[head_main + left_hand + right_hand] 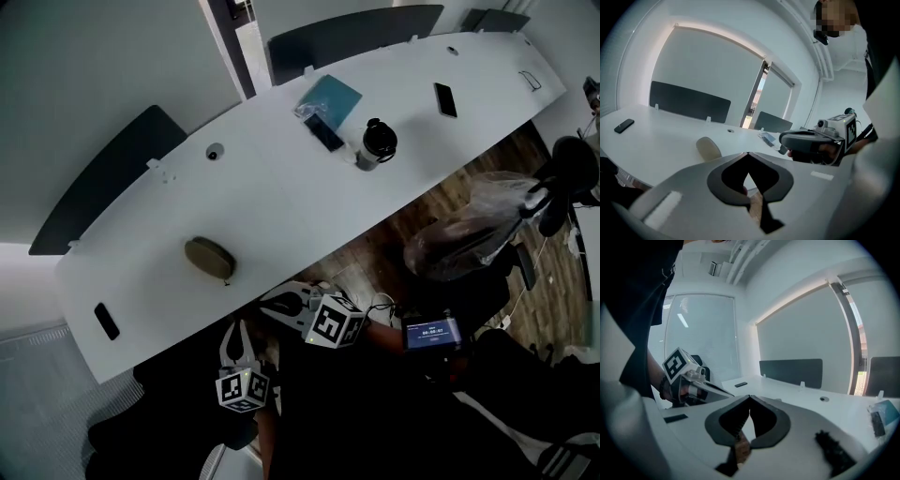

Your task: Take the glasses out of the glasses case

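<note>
A closed olive-tan glasses case [209, 258] lies near the front edge of the long white table [281, 187]. It also shows in the left gripper view as a rounded tan case [708, 148], just left of and beyond the jaw tips. My left gripper [236, 326] is below the table edge, short of the case, jaws shut with nothing between them [748, 153]. My right gripper [267, 300] is beside it to the right, close to the table edge, also shut and empty [750, 396]. Each gripper sees the other: right gripper [811, 140], left gripper [693, 385].
On the table are a black cup [379, 141], a blue pouch with a dark item on it [329, 98], a phone [445, 99] and a small black device [106, 321] at the left end. A plastic-covered chair [469, 230] stands to the right. Dark screens line the far edge.
</note>
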Tool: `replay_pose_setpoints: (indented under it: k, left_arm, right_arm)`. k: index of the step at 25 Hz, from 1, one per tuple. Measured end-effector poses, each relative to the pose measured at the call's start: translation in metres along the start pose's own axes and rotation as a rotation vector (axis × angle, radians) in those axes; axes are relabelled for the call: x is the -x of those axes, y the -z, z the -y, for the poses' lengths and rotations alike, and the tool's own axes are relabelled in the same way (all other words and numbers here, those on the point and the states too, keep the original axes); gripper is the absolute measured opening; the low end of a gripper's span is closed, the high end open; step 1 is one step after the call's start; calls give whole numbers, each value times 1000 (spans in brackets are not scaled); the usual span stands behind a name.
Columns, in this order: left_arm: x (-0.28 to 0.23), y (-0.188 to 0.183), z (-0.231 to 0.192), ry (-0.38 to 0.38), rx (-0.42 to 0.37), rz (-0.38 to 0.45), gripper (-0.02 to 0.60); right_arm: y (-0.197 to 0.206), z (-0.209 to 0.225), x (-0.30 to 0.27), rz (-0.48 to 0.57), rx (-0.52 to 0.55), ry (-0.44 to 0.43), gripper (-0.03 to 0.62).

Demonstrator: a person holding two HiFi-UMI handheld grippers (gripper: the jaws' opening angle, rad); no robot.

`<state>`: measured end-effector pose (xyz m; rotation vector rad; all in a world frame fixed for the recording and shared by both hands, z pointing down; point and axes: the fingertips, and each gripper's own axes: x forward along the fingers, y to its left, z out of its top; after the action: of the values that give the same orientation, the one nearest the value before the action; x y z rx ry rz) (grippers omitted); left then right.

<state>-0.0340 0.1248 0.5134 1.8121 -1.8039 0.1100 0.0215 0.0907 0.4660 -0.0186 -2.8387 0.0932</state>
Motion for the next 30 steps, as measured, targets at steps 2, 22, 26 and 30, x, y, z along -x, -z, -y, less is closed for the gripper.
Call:
replay_pose_setpoints:
  k: [2,22,26,30]
  left_arm:
    - [-9,-4,-10,11,30,-6,6]
    - [-124,-25,-152,155,461,-297,109]
    - [-142,-11,-157,78,616,-371,287]
    - [-157,1,-170,-14,655,-428,348]
  right_arm:
    - [4,9,-7,-25,-4,14,9]
    - [51,88,-135,-233,-55,88,9]
    - [67,105,-152,-261,-60,30,9]
    - [94,119,-165,-321,-24,-18,9]
